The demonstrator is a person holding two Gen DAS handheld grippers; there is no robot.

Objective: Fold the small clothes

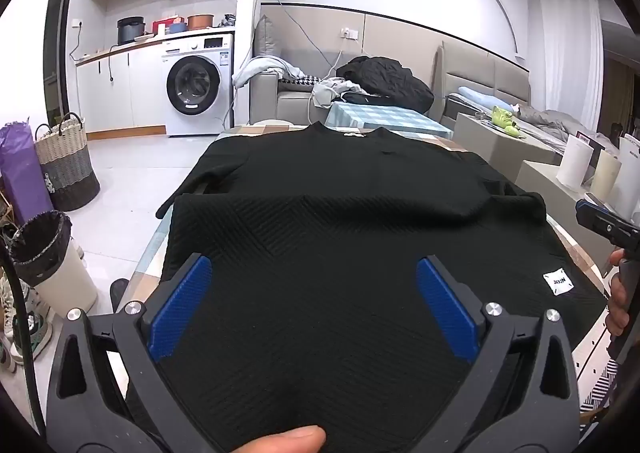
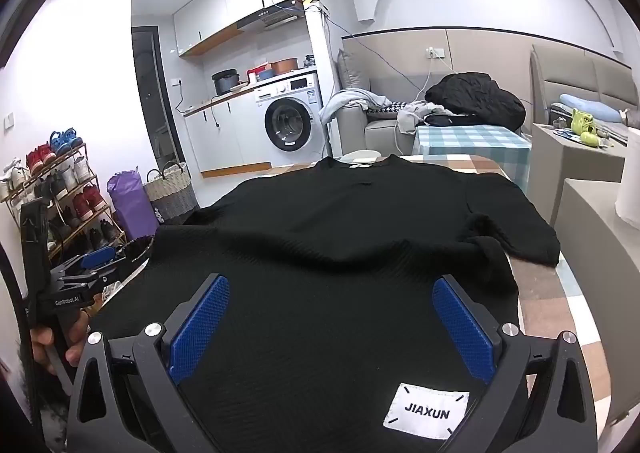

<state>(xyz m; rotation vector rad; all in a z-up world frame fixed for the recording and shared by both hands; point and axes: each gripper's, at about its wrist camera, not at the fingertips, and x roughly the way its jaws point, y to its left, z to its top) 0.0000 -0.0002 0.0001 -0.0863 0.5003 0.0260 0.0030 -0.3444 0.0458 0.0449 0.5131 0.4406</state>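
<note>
A black knit sweater lies flat on the table, collar far, its bottom part folded up toward me; it also shows in the right wrist view. A white "JIAXUN" label sits near its lower right corner and shows in the left wrist view. My left gripper is open above the near left part of the folded cloth. My right gripper is open above the near right part, its blue pads wide apart. Neither holds cloth.
The table has a checked cover. On the left stand a lined bin, a woven basket and a shoe rack. A washing machine and sofa stand beyond. Grey blocks stand on the right.
</note>
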